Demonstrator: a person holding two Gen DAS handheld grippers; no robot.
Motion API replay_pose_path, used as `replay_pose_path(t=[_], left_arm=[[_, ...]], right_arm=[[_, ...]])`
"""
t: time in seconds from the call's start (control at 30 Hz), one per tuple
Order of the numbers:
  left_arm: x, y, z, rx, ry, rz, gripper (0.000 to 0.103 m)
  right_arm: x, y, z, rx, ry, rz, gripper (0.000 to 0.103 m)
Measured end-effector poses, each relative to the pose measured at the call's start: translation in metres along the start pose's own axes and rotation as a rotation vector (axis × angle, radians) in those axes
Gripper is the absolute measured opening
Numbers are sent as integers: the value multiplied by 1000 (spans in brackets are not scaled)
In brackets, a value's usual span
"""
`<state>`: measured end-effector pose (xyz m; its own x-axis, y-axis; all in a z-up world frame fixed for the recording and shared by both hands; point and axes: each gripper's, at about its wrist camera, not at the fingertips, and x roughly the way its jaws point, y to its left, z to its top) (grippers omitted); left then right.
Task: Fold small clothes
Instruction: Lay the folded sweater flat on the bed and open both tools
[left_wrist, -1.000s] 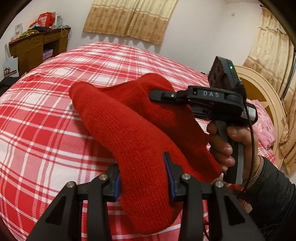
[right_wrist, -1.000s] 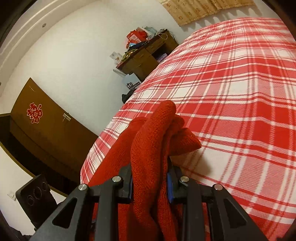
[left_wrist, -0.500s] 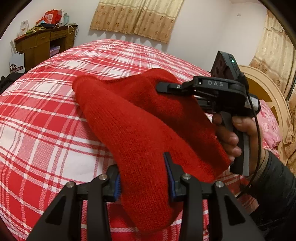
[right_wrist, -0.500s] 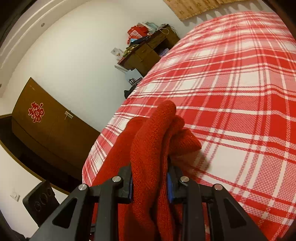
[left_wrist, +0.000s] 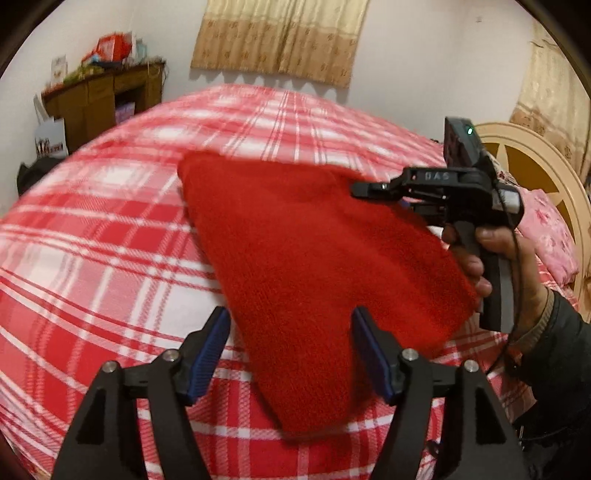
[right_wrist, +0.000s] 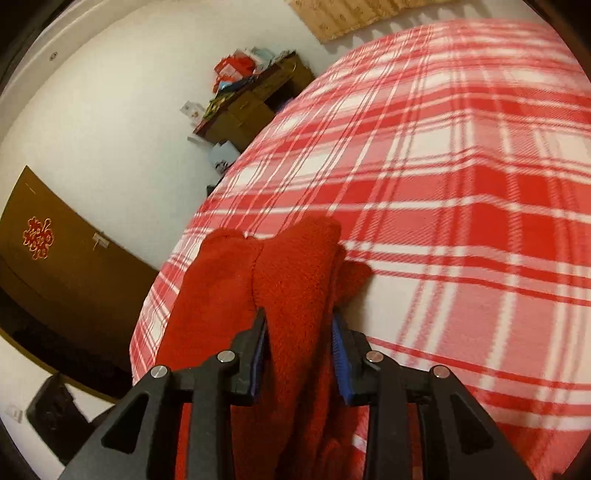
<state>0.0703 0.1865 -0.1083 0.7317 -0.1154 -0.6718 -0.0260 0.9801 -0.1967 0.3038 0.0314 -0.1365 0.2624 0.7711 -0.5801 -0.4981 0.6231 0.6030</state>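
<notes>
On the plaid bed (left_wrist: 110, 236), the left gripper (left_wrist: 291, 354) had just spread its jaws off the red knit garment (left_wrist: 303, 258); the right gripper (right_wrist: 297, 347) still pinched a bunched edge, jaws easing.

Warm, dim indoor light fills both views, and no lamp shows. The plaid bed (left_wrist: 110, 258) smears with motion blur, heaviest towards its far end; its stripes bow strongly. Black vignette rims every corner. The red knit garment (left_wrist: 314, 258) looks soft and oversaturated, and casts a faint shadow on the bed at its right side in the right wrist view.
</notes>
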Motion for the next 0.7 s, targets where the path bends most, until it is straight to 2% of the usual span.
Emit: replay_pose_path(t=[0.07, 0.1, 0.17, 0.23, 0.3, 0.37, 0.4, 0.43, 0.5, 0.57, 0.67, 0.7], left_arm=[[-10, 0, 2, 16, -48, 46, 84], [-13, 1, 3, 20, -77, 79, 85], [-11, 7, 4, -1, -94, 98, 85], [-1, 17, 5, -37, -75, 128, 85], [14, 26, 2, -51, -33, 184, 86], [24, 34, 0, -76, -4, 180, 86], [24, 36, -3, -96, -8, 171, 89], [25, 38, -6, -110, -11, 167, 91], [26, 36, -8, -112, -14, 170, 93], [24, 34, -10, -118, -19, 172, 93], [11, 28, -8, -103, -20, 189, 93], [5, 26, -9, -94, -26, 194, 93]], right_arm=[[-20, 7, -2, -15, -67, -6, 34], [-31, 13, -4, -29, -109, 8, 39], [-43, 29, -7, -72, -137, 69, 47], [-48, 49, -18, -128, -120, 137, 52], [-39, 62, -32, -167, -43, 164, 52], [-29, 62, -47, -186, 10, 115, 52], [-25, 57, -55, -193, 15, 68, 52], [-24, 51, -60, -189, 7, 57, 52], [-30, 37, -66, -143, -28, 104, 52], [-33, 36, -65, -122, -25, 108, 52], [-45, 52, -65, -169, -39, 15, 52], [-53, 61, -66, -186, -66, -25, 58]])
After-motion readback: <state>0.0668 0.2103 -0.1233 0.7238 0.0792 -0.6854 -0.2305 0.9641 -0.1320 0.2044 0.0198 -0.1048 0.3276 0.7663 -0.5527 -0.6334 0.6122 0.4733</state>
